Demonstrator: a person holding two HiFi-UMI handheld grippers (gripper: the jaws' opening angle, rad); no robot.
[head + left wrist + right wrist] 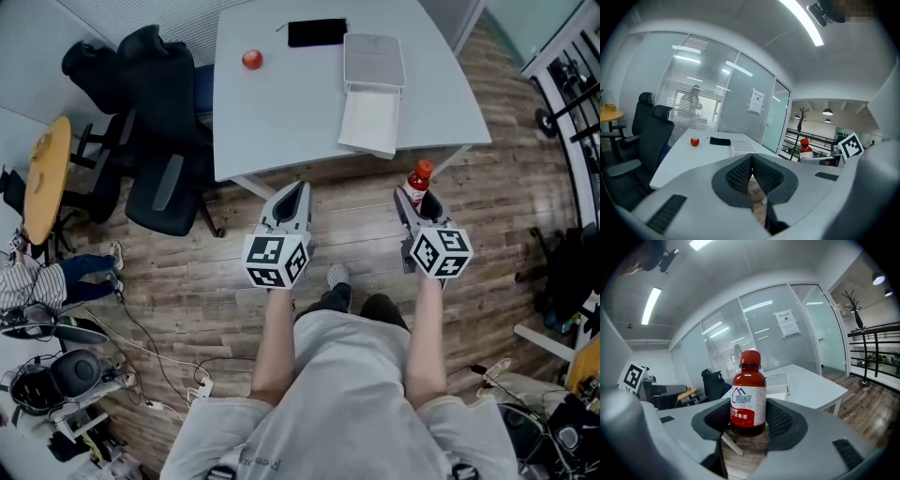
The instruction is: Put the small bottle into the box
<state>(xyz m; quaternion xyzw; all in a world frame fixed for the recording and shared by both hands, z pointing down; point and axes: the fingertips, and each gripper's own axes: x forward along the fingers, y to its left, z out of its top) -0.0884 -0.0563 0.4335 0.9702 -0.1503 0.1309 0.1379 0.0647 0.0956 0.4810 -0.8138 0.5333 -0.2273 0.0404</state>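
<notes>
An office room with a wooden plank floor holds a white surface (281, 122), and black office chairs (159, 122) stand at its left side. On the surface lies an open white shallow box (368, 120) with its lid folded back, a black flat case (317, 33) and a small red round object (251, 59). The right gripper (419, 204) is clenched on the small dark red bottle with red cap and white label (748, 394), which stands upright between the jaws, over the floor just before the near edge of the surface, apart from the box. The left gripper (752, 161) has its jaws pressed together, with nothing between them.
</notes>
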